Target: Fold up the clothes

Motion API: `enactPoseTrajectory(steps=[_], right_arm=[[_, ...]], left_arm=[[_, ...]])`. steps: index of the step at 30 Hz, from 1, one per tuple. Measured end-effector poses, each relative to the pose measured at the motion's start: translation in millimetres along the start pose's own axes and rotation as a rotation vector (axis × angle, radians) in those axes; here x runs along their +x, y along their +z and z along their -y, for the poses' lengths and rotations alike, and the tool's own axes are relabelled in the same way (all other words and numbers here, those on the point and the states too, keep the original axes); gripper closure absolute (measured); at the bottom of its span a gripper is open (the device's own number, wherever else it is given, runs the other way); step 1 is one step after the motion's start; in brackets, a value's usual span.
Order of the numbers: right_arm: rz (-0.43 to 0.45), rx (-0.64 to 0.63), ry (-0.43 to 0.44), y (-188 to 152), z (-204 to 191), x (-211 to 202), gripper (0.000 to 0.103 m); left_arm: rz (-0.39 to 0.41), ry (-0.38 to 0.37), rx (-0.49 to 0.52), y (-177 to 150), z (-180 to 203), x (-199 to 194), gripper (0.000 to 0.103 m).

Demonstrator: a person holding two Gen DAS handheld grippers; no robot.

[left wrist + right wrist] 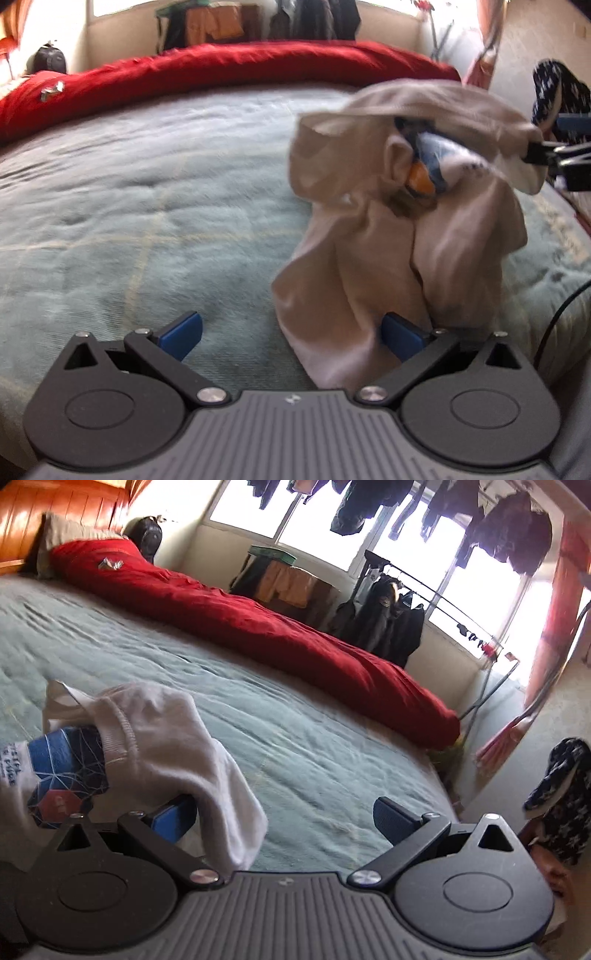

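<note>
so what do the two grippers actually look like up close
Both match: the left gripper and right gripper each have a grey ribbed body, two round black housings, black linkage arms with silver pivot pins, and blue finger pads. A small pale logo sits on each body. A black cable runs beside the left one.

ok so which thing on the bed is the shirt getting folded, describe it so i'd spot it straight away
Start from the wide pale green bedspread with the long red duvet along its far side. The shirt is the crumpled white garment on the green part, lifted up close to the grippers. It is the only white piece, with a blue and orange print showing inside its folds.
</note>
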State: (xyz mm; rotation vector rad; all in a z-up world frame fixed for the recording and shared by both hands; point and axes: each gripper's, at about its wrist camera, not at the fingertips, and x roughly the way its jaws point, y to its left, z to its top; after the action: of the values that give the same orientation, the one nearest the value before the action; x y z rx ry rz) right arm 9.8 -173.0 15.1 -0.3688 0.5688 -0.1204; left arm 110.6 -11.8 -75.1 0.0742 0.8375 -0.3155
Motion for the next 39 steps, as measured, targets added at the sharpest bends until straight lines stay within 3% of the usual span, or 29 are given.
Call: enactPoseTrajectory(steps=[4, 13, 16, 22, 27, 39], right_arm=[[-0.012, -0.050, 0.123, -7.7, -9.6, -1.3, 0.000], [0.010, -0.124, 0.082, 0.0, -25.4, 25.9, 0.000], [0.020, -0.126, 0.058, 11.8, -13.1, 39.7, 0.000], [0.003, -0.045, 0.060, 31.3, 25.2, 80.3, 0.000], [-0.042, 0.013, 0.104, 44.2, 46.8, 129.2, 0.000], [-0.100, 0.105, 0.142, 50.7, 71.6, 189.4, 0.000]], left_arm=[[-0.019, -0.018, -0.016, -3.1, -1.5, 9.2, 0.001], [0.028, -0.033, 0.032, -12.6, -2.5, 8.8, 0.000], [0.027, -0.021, 0.072, -0.6, -2.2, 3.2, 0.001], [0.113, 0.000, 0.094, 37.6, -13.5, -10.3, 0.001], [0.114, -0.049, 0.043, 63.1, -22.4, 5.9, 0.001], [0.115, -0.087, 0.093, 103.7, -17.6, 51.9, 0.001]])
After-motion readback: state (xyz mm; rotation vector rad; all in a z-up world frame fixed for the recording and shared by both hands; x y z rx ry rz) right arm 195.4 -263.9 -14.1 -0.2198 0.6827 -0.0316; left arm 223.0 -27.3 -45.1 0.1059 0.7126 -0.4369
